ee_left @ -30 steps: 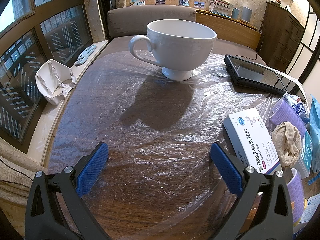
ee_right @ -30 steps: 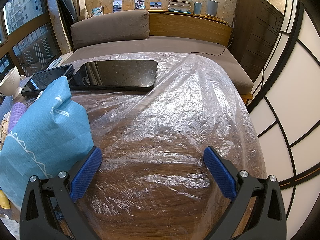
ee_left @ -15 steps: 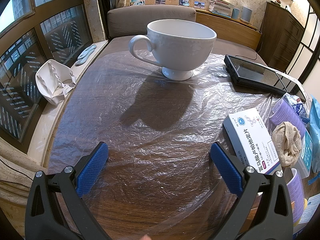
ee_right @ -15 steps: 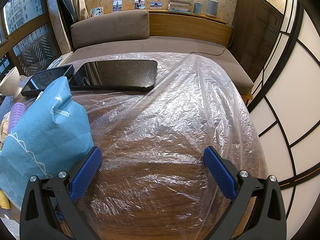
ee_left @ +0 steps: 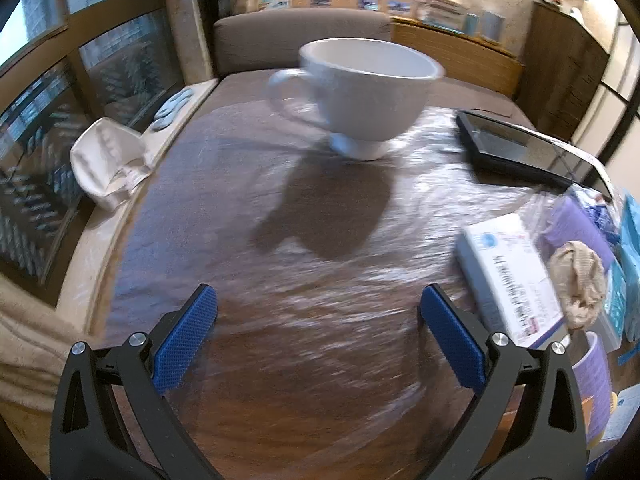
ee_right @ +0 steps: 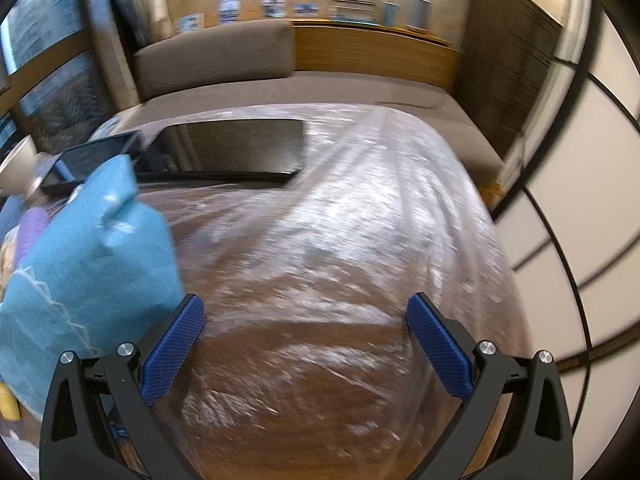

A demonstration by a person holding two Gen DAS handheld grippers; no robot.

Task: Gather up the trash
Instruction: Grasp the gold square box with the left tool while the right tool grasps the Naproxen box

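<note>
My left gripper (ee_left: 318, 312) is open above the plastic-covered wooden table (ee_left: 312, 360), nothing between its blue pads. To its right lie a white medicine box (ee_left: 508, 276), a crumpled beige wad (ee_left: 578, 280) and purple rolls (ee_left: 572, 220). A large white cup (ee_left: 368, 92) stands at the far side. My right gripper (ee_right: 306, 320) is open too, over bare film. A blue paper bag (ee_right: 88, 272) stands just left of its left finger (ee_right: 172, 352).
A black tablet (ee_left: 520, 148) lies at the back right, and a second dark tablet (ee_right: 236, 152) lies beside it. A crumpled white bag (ee_left: 108, 160) rests on the window sill at left. A sofa (ee_right: 216, 56) runs behind the table.
Both views have shifted and gone blurry: both grippers are moving after standing still. The left view has swung slightly, the cup now appears further right. Both stay open.
</note>
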